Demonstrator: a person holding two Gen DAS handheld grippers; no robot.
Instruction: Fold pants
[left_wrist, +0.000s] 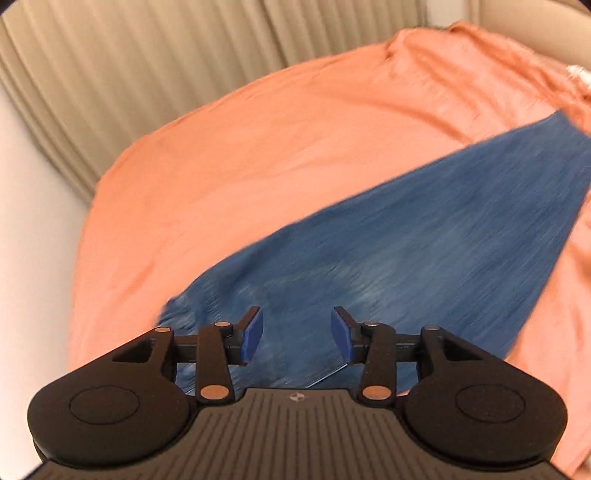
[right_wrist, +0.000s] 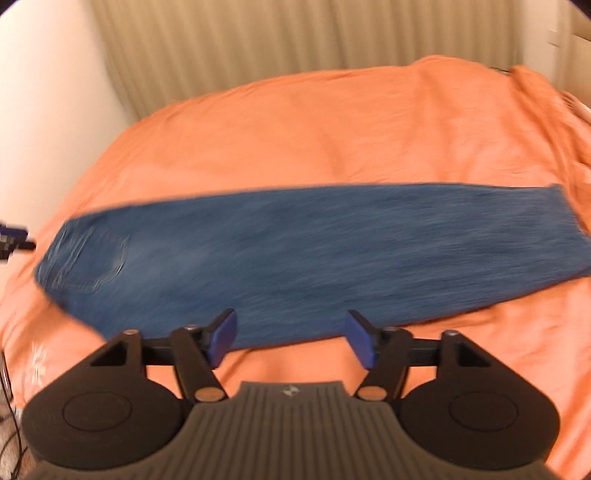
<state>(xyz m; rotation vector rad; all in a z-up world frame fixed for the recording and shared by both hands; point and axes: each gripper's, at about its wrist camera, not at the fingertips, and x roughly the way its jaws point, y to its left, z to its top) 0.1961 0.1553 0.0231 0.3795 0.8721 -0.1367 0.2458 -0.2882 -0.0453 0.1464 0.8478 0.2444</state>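
Observation:
Blue jeans (right_wrist: 295, 251) lie flat on the orange bed cover, folded lengthwise into one long strip, waist and back pocket (right_wrist: 92, 258) at the left, leg hems at the right. My right gripper (right_wrist: 291, 341) is open and empty, just above the near long edge of the jeans. In the left wrist view the jeans (left_wrist: 406, 240) stretch away to the upper right. My left gripper (left_wrist: 297, 338) is open and empty, hovering over the waist end. Its tip (right_wrist: 14, 240) shows at the left edge of the right wrist view. Both views are motion-blurred.
The orange cover (right_wrist: 332, 129) spreads over the whole bed (left_wrist: 258, 147). Beige pleated curtains (right_wrist: 295, 40) hang behind it, also seen in the left wrist view (left_wrist: 129, 74). A white wall (right_wrist: 44, 92) stands at the left. Cables lie on the floor (right_wrist: 11, 424) at the lower left.

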